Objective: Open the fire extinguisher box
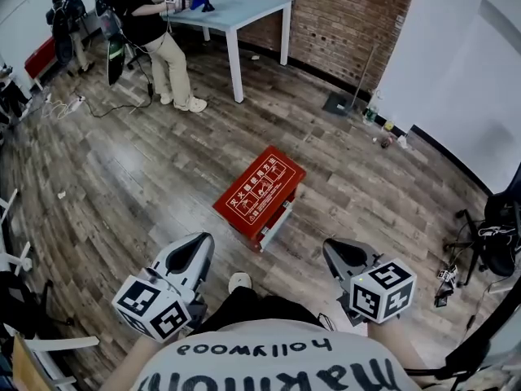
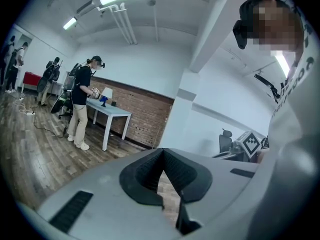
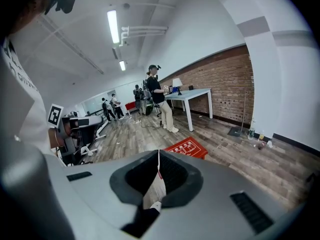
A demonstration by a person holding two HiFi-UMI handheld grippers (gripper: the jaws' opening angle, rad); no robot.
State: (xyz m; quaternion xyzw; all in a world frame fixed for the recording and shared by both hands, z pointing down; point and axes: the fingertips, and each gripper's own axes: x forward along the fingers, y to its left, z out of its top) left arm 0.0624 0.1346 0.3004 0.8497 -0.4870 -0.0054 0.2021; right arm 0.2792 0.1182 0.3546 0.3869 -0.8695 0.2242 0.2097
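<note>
On the wooden floor (image 1: 122, 177), the closed red fire extinguisher box (image 1: 259, 192) is lying ahead of the left gripper (image 1: 202, 243) and right gripper (image 1: 332, 249), both clenched on nothing.

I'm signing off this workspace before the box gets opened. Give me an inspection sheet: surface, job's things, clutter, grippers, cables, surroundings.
Surface: brown wood-plank floor; the box lies directly on it.
Job's things: red metal fire extinguisher box, lying flat with its lid shut and the white print facing up.
Clutter: small bottles on the floor by the white wall.
Grippers: left gripper and right gripper are both held short of the box, jaws together, nothing between them.
Cables: black cable on the floor at far left, away from the box.
Surroundings: white table with a person standing at it; red brick wall behind.
</note>
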